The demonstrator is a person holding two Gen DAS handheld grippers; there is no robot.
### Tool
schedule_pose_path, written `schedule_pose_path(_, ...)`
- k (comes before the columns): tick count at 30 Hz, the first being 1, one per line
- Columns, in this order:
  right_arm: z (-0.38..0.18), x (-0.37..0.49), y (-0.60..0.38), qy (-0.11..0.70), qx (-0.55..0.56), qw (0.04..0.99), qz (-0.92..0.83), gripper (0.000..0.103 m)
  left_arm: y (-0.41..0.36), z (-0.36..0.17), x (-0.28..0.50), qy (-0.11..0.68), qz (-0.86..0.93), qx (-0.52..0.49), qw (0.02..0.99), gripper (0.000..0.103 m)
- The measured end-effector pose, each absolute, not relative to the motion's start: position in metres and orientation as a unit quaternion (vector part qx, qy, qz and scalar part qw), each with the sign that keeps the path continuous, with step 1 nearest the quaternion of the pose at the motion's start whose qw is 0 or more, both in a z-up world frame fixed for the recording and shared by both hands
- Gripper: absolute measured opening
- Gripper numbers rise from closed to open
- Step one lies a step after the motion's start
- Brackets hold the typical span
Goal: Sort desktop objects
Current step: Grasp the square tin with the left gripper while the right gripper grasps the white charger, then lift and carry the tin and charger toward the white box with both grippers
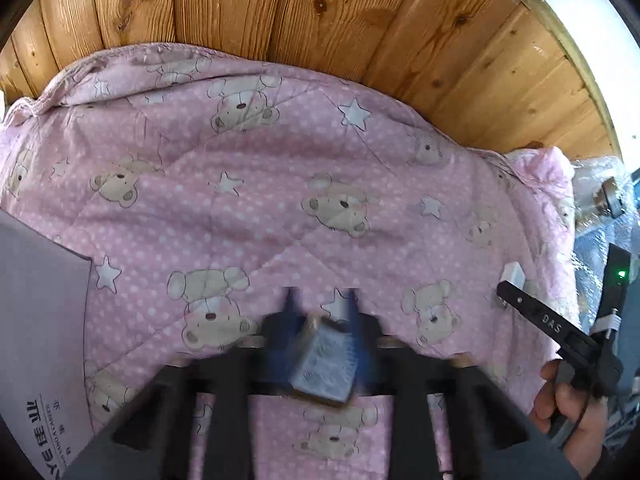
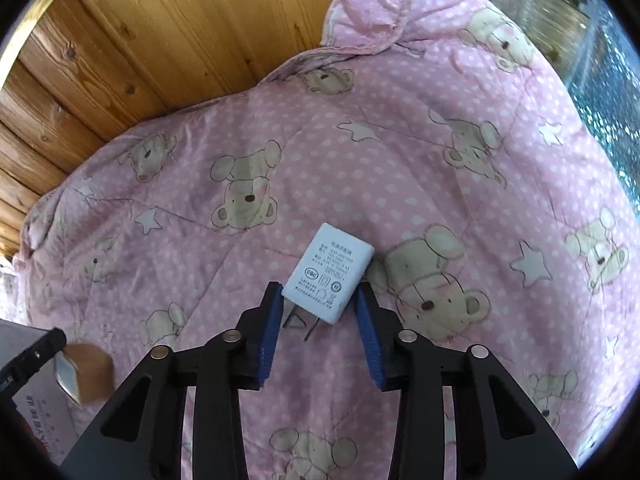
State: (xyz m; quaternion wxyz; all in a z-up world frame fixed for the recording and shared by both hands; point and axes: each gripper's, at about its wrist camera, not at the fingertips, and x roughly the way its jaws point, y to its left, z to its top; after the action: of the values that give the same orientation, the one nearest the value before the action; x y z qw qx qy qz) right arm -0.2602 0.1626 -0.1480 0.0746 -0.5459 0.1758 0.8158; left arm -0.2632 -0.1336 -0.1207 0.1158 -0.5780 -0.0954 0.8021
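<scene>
A white wall charger (image 2: 328, 276) lies flat on the pink bear-print quilt (image 2: 400, 168), prongs toward the camera. My right gripper (image 2: 318, 288) is open, its blue pads (image 2: 268, 332) flanking the charger's near end without squeezing it. My left gripper (image 1: 320, 304) is shut on a small brown block with a silvery label (image 1: 324, 364), held just above the quilt (image 1: 240, 200) and blurred. From the right wrist, that block (image 2: 86, 372) shows at lower left. The charger (image 1: 514, 276) also appears at the right edge of the left wrist view.
A grey printed box (image 1: 40, 320) sits at the quilt's left edge, also visible as the grey box (image 2: 36, 416). A wooden plank wall (image 1: 320, 4) runs behind the quilt. Bubble wrap (image 2: 608, 92) lies off to the right. A hand (image 1: 568, 404) holds the right tool.
</scene>
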Motion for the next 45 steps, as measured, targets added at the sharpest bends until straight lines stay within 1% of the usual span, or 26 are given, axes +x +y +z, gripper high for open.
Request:
schedule_pose_path(6,-0.143,-0.251,0.166,0.199,-0.545,0.069,0.812,0.037,-0.151,-0.127,-0.257,-0.129,0.786,-0.592,0.118,0.016)
schedule_pose_path(8,-0.141,-0.239,0.172,0.199,-0.546,0.068,0.811,0.037,-0.154,-0.132,-0.259,-0.142,0.780,-0.600,0.104,0.025)
schedule_pose_path(9,-0.140,-0.232,0.179,0.196,-0.547,0.069,0.811,0.037,-0.153,-0.136,-0.262,-0.147,0.776,-0.605,0.097,0.032)
schedule_pose_path(10,-0.141,-0.226,0.173,0.192,-0.551,0.071,0.809,0.037,-0.152,-0.140,-0.264,-0.153,0.771,-0.611,0.091,0.035)
schedule_pose_path(14,-0.151,-0.239,0.155,0.184,-0.557,0.070,0.807,0.038,-0.156,-0.138,-0.261,-0.162,0.768,-0.615,0.078,0.042)
schedule_pose_path(15,-0.151,-0.239,0.154,0.181,-0.556,0.070,0.808,0.038,-0.159,-0.136,-0.260,-0.165,0.770,-0.612,0.075,0.050)
schedule_pose_path(16,-0.152,-0.239,0.154,0.177,-0.555,0.069,0.809,0.039,-0.160,-0.137,-0.259,-0.166,0.770,-0.612,0.074,0.054)
schedule_pose_path(17,-0.152,-0.239,0.153,0.175,-0.555,0.068,0.810,0.039,-0.162,-0.137,-0.258,-0.168,0.769,-0.612,0.076,0.054)
schedule_pose_path(20,-0.152,-0.237,0.154,0.179,-0.553,0.066,0.811,0.039,-0.160,-0.125,-0.247,-0.151,0.785,-0.590,0.115,0.055)
schedule_pose_path(22,-0.153,-0.236,0.154,0.180,-0.551,0.064,0.812,0.039,-0.154,-0.114,-0.237,-0.127,0.796,-0.572,0.154,0.069)
schedule_pose_path(24,-0.153,-0.235,0.154,0.178,-0.550,0.065,0.813,0.039,-0.147,-0.108,-0.231,-0.103,0.803,-0.562,0.170,0.076)
schedule_pose_path(27,-0.153,-0.235,0.151,0.175,-0.550,0.071,0.814,0.039,-0.132,-0.116,-0.233,-0.063,0.798,-0.572,0.178,0.077)
schedule_pose_path(28,-0.153,-0.235,0.151,0.173,-0.550,0.073,0.814,0.038,-0.130,-0.124,-0.235,-0.055,0.793,-0.580,0.177,0.071)
schedule_pose_path(29,-0.153,-0.235,0.150,0.173,-0.551,0.074,0.813,0.037,-0.130,-0.130,-0.236,-0.051,0.788,-0.588,0.175,0.059)
schedule_pose_path(30,-0.152,-0.235,0.150,0.175,-0.552,0.074,0.812,0.037,-0.130,-0.134,-0.237,-0.050,0.786,-0.591,0.174,0.055)
schedule_pose_path(38,-0.131,-0.216,0.151,0.183,-0.545,0.062,0.816,0.036,-0.135,-0.113,-0.227,-0.056,0.796,-0.577,0.171,0.054)
schedule_pose_path(45,-0.123,-0.207,0.125,0.187,-0.552,0.038,0.812,0.036,-0.133,-0.100,-0.209,-0.054,0.791,-0.588,0.163,0.054)
